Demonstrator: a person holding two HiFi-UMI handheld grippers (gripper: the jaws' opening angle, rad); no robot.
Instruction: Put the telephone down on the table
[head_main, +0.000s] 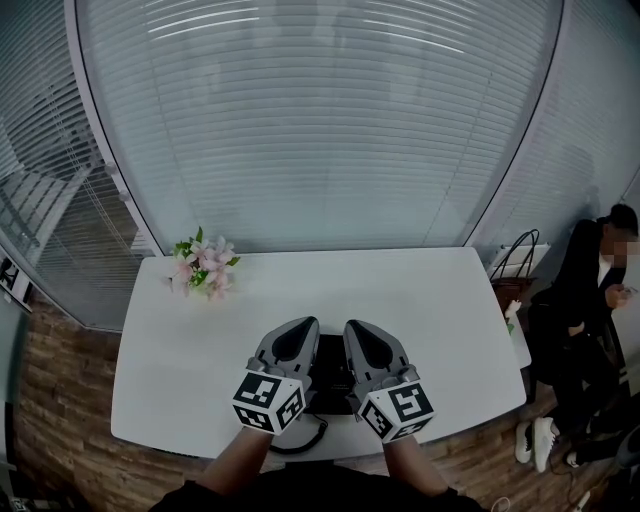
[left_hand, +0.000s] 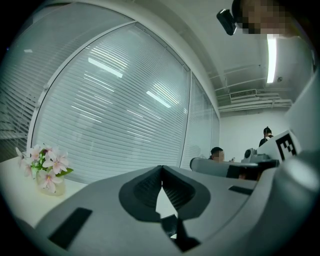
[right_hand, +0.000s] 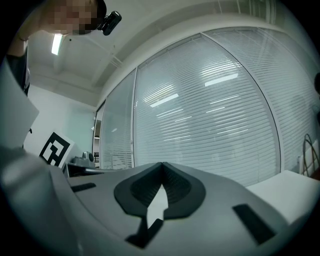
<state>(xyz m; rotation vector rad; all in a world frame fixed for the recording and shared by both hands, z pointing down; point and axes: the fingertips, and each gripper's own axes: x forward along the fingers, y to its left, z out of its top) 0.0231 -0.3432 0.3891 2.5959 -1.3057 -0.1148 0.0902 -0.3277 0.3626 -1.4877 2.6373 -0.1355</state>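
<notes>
Two grippers sit side by side in our hands over the near edge of the white surface (head_main: 430, 300), both pointing level toward the slatted blinds (head_main: 320, 120). The left gripper (head_main: 304, 325) has its jaws closed, the dark ribbed pads meeting at the tips with nothing between them. The right gripper (head_main: 356, 327) shows the same: jaws together and empty. Each carries its cube with square markers at the rear, nearest our forearms. The black telephone (head_main: 330, 372) lies on the surface below and between the two grippers, mostly covered by them. We cannot tell whether either gripper touches it. Its black cord (head_main: 300, 440) loops out at the near edge of the surface, under the left gripper's cube. Near the far left corner of the surface stands a small bunch of pink and white flowers (head_main: 205, 265) with green leaves, in a clear vase (left_hand: 52, 187), well apart from the telephone. Off the right end of the surface sits a person (head_main: 580, 300) in dark clothes and white shoes. A bag (head_main: 512, 290) with dark loop handles stands between that person and the surface. Brown wood-pattern floor (head_main: 60, 410) shows below on the left.
</notes>
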